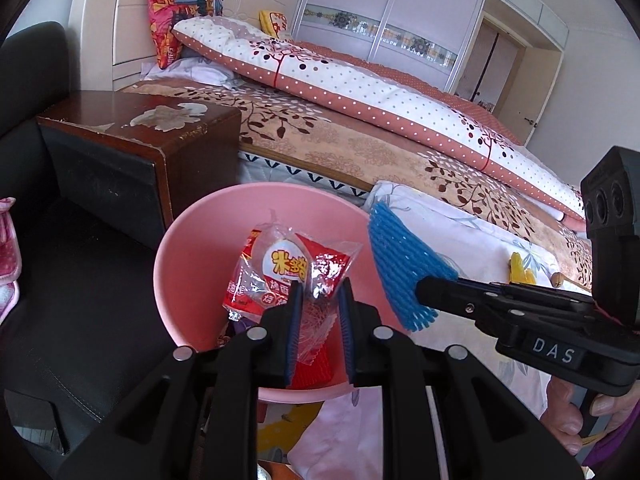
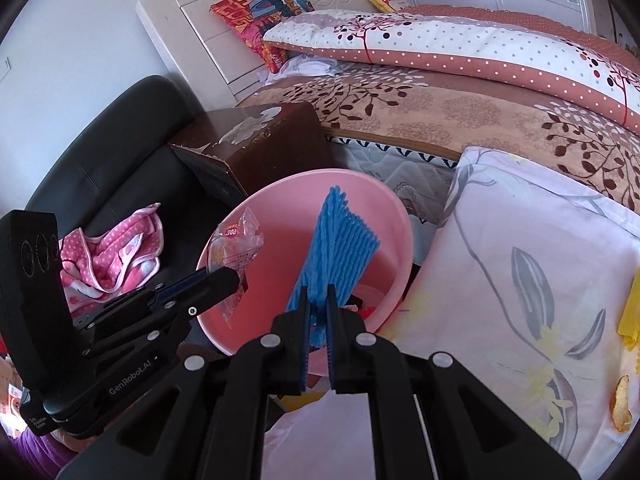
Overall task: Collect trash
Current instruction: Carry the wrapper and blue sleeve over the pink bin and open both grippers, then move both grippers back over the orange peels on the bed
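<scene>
A pink bin stands beside the bed; it also shows in the right wrist view. My left gripper is over the bin, its jaws closed on a red and clear snack wrapper, which also shows in the right wrist view. My right gripper is shut on a blue foam fruit net and holds it over the bin; the net also shows in the left wrist view. Red trash lies at the bin's bottom.
A dark wooden nightstand stands behind the bin. A black sofa with a pink dotted towel is left. A floral sheet right of the bin carries a yellow scrap and a peel.
</scene>
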A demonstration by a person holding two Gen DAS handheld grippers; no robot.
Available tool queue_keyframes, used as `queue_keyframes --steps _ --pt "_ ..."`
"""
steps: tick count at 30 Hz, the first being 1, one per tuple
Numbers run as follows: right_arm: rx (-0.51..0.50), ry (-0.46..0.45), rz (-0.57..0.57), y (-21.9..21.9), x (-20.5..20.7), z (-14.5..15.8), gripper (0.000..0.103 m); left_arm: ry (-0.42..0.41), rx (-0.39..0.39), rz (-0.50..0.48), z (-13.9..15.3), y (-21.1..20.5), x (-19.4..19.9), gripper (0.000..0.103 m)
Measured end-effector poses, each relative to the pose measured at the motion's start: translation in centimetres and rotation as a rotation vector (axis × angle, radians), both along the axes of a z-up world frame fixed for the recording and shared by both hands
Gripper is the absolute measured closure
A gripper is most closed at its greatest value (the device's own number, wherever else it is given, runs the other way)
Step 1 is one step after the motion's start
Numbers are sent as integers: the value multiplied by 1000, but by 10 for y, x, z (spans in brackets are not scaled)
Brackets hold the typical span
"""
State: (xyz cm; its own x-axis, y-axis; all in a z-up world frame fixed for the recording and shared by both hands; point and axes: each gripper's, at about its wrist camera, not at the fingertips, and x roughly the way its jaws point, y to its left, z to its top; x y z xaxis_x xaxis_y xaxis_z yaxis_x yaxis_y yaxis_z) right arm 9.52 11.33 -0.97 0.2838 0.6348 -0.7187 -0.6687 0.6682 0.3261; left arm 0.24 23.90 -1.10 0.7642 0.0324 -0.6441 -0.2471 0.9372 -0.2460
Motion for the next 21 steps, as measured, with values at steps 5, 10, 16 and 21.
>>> queue_keyframes --steps 5,10,16,21 --pt "-7 12 15 11 0 -10 96 16 -2 24 -5 9 -2 81" --pt "-19 16 16 16 1 -16 96 19 -21 49 -7 17 -6 61" --pt "-22 9 11 18 1 -17 95 22 -19 57 -6 20 -7 61" --pt "-17 -1 -5 14 0 -15 73 17 -20 51 -4 18 -8 61"
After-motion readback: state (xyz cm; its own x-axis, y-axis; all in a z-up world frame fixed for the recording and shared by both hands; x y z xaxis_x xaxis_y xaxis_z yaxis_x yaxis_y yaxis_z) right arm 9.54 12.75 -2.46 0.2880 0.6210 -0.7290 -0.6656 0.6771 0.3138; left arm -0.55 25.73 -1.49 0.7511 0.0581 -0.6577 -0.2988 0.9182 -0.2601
